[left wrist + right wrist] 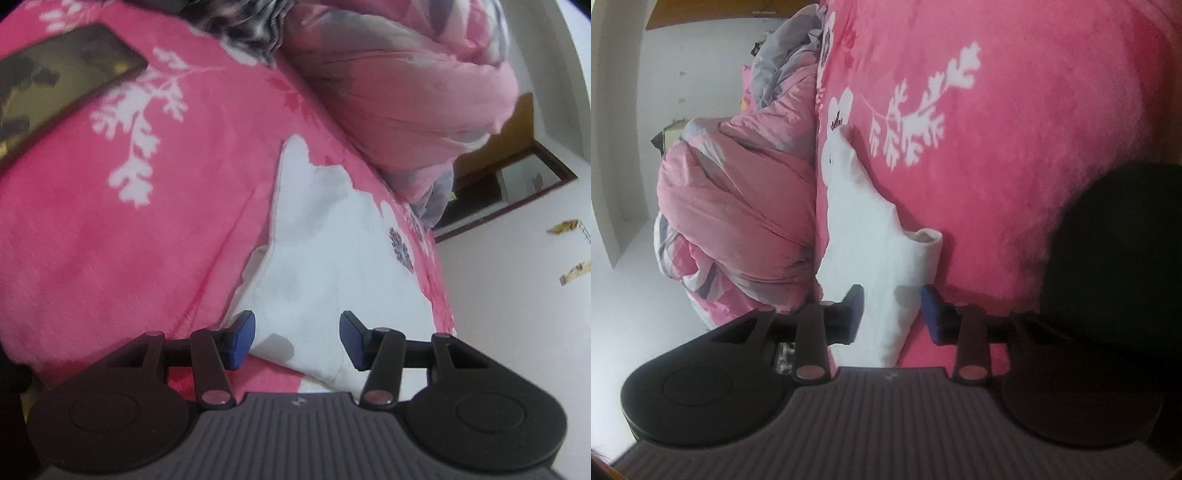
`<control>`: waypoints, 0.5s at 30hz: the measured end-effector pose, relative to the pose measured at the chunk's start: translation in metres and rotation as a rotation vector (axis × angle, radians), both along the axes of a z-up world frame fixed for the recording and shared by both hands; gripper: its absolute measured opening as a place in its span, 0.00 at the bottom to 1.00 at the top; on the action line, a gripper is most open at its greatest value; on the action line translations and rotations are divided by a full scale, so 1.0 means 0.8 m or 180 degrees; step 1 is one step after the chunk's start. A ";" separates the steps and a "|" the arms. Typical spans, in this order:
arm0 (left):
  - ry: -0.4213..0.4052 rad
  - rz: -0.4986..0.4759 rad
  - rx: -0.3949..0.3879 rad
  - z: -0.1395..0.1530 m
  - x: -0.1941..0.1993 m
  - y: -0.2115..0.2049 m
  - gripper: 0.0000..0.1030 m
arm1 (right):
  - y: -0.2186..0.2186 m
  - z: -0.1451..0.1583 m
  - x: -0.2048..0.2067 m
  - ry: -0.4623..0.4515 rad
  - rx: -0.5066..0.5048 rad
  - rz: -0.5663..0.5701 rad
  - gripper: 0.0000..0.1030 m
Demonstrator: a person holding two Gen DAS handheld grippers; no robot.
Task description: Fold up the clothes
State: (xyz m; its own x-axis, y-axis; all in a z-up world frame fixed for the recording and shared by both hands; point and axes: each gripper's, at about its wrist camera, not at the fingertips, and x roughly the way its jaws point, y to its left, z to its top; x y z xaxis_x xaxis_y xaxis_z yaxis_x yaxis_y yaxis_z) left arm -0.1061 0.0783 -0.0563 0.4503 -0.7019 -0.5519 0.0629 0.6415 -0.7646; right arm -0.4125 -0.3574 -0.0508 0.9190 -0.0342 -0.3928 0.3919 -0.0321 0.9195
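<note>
A white garment [314, 240] lies on a pink flowered bedspread [110, 240], close to the bed's edge. My left gripper [297, 339] hovers over its near end with both blue pads apart; the cloth lies loose between them. In the right wrist view the same white garment [868, 229] stretches away as a narrow folded strip with a rolled edge. My right gripper [893, 314] straddles its near end. The pads stand beside the cloth without squeezing it, so this gripper is open too.
A bunched pink and grey quilt [406, 92] is heaped beside the garment, also seen as quilt [738, 203]. A camouflage-patterned item [55, 92] lies on the bedspread [997, 166]. A dark blurred shape [1115, 258] fills the right. A white wall [517, 314] lies beyond the bed's edge.
</note>
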 end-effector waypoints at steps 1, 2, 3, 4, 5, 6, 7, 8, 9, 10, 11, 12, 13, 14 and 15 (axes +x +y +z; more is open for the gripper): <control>0.0032 0.0024 -0.0025 -0.003 0.001 0.000 0.48 | -0.001 0.000 0.001 0.0017 -0.0012 -0.0019 0.41; 0.0059 0.0046 -0.0044 -0.006 0.002 -0.001 0.46 | -0.002 0.000 0.003 0.0034 -0.0025 -0.0038 0.42; 0.0074 0.0063 -0.0050 -0.008 0.002 -0.001 0.44 | -0.004 0.000 0.004 0.0058 -0.0040 -0.0060 0.42; 0.0090 0.0081 -0.0056 -0.011 0.003 -0.002 0.40 | -0.007 -0.001 0.008 0.0099 -0.0061 -0.0086 0.42; 0.0100 0.0093 -0.0051 -0.013 0.003 -0.002 0.36 | -0.010 -0.001 0.011 0.0147 -0.0088 -0.0109 0.42; 0.0096 0.0097 -0.0020 -0.013 0.004 -0.003 0.34 | -0.012 0.000 0.015 0.0202 -0.0130 -0.0114 0.42; 0.0080 0.0103 0.0026 -0.013 0.004 -0.005 0.29 | -0.014 0.002 0.017 0.0240 -0.0182 -0.0103 0.42; 0.0064 0.0110 0.0073 -0.012 0.004 -0.006 0.24 | -0.015 0.003 0.020 0.0283 -0.0247 -0.0091 0.41; 0.0052 0.0117 0.0110 -0.012 0.005 -0.006 0.22 | -0.015 0.006 0.021 0.0335 -0.0341 -0.0076 0.41; 0.0048 0.0127 0.0131 -0.012 0.005 -0.007 0.18 | -0.015 0.010 0.022 0.0387 -0.0439 -0.0057 0.41; 0.0044 0.0136 0.0153 -0.012 0.005 -0.007 0.13 | -0.014 0.014 0.022 0.0446 -0.0552 -0.0038 0.40; 0.0042 0.0144 0.0174 -0.012 0.005 -0.007 0.11 | -0.013 0.020 0.021 0.0528 -0.0700 -0.0022 0.40; 0.0048 0.0149 0.0190 -0.013 0.005 -0.007 0.09 | -0.013 0.028 0.021 0.0634 -0.0892 -0.0006 0.40; 0.0057 0.0157 0.0198 -0.014 0.005 -0.006 0.09 | -0.012 0.038 0.022 0.0755 -0.1120 0.0019 0.40; 0.0067 0.0165 0.0206 -0.015 0.005 -0.005 0.08 | -0.013 0.046 0.023 0.0861 -0.1338 0.0058 0.40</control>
